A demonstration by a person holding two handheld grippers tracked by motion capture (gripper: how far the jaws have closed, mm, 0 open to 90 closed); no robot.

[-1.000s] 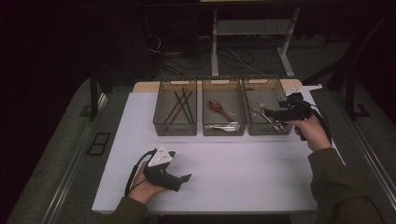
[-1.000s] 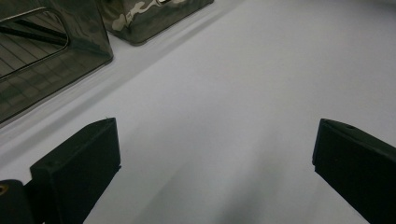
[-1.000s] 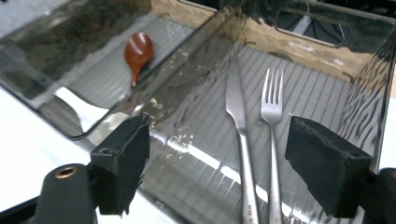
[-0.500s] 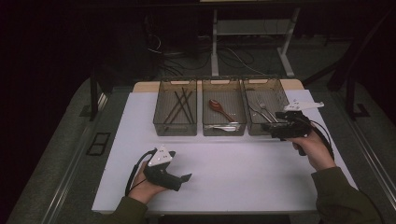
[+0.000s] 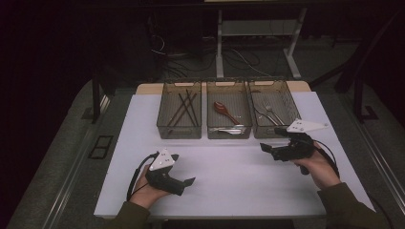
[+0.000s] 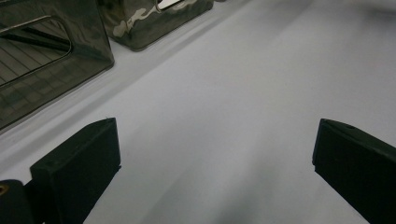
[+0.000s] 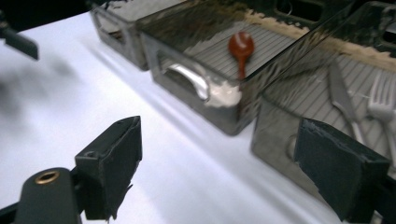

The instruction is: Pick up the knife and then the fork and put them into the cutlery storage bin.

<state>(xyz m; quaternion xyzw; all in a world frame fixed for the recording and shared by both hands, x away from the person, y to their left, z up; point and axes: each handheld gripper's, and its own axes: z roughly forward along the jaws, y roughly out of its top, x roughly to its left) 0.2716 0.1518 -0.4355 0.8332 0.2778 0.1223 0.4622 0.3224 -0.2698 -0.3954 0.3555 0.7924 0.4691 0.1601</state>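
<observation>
Left bin [image 5: 179,117]: chopsticks [image 5: 184,107]; middle bin [image 5: 228,117]: red spoon [image 5: 224,109]; right bin [image 5: 274,114]: forks [image 5: 270,110]. Both grippers [image 5: 263,148] released, empty.

No legible text, label, brand, number or sign is found in any view.
</observation>
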